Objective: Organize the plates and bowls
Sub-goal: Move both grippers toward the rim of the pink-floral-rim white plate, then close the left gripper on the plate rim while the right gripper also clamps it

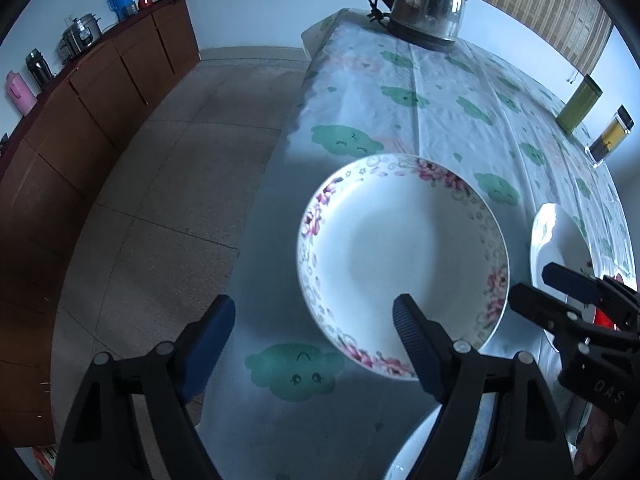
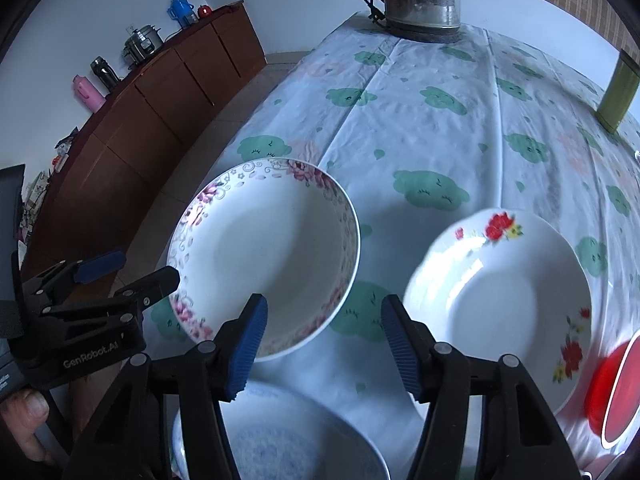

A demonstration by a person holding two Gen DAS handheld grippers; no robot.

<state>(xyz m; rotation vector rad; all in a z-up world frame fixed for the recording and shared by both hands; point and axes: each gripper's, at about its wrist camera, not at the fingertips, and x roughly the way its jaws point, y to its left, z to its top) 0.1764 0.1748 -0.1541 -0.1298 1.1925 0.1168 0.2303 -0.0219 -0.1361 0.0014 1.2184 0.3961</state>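
Observation:
A white plate with a pink floral rim (image 1: 400,256) (image 2: 264,256) lies near the table's left edge. My left gripper (image 1: 316,332) (image 2: 148,268) hovers open at its near-left rim, one finger over the plate and the other outside it, neither pad pressing. A scalloped plate with red flowers (image 2: 500,292) (image 1: 560,240) lies to the right. My right gripper (image 2: 324,332) (image 1: 530,280) is open over the cloth between the two plates, holding nothing. A blue-patterned bowl (image 2: 288,440) (image 1: 404,464) sits below the fingers. A red dish with a white rim (image 2: 612,388) shows at the far right.
The table carries a cloud-print cloth (image 1: 440,120). A steel kettle (image 1: 428,0) stands at its far end; a green tin (image 1: 580,106) and a jar (image 1: 612,136) stand along the right. Tiled floor (image 1: 180,184) and a wooden sideboard (image 1: 100,100) are to the left.

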